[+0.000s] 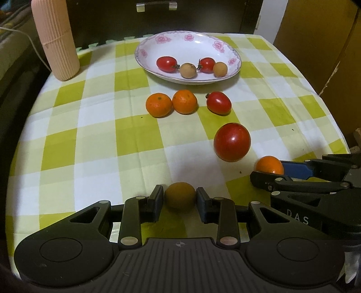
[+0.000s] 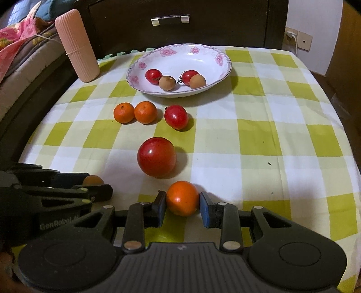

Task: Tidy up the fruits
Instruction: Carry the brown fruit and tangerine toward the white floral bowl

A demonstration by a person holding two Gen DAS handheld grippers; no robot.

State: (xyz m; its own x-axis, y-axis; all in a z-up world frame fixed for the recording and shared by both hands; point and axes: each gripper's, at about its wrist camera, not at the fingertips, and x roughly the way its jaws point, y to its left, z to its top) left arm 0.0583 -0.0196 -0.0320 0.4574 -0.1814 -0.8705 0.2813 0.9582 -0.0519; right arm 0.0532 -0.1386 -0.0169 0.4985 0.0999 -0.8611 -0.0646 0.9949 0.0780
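My left gripper (image 1: 180,198) is shut on a small brown round fruit (image 1: 180,195) low over the cloth near the front edge. My right gripper (image 2: 183,204) is shut on a small orange (image 2: 182,198); it also shows in the left wrist view (image 1: 269,164). A floral white plate (image 1: 187,37) at the back holds two small tomatoes and two brown fruits. On the cloth lie two oranges (image 1: 158,104) (image 1: 184,101), a small tomato (image 1: 218,103) and a big tomato (image 1: 232,142).
A tall ribbed pink container (image 1: 55,38) stands at the back left. The table has a green and white checked cloth (image 1: 90,139). A dark cabinet with a handle (image 1: 156,5) is behind it. A bed lies to the left (image 2: 20,51).
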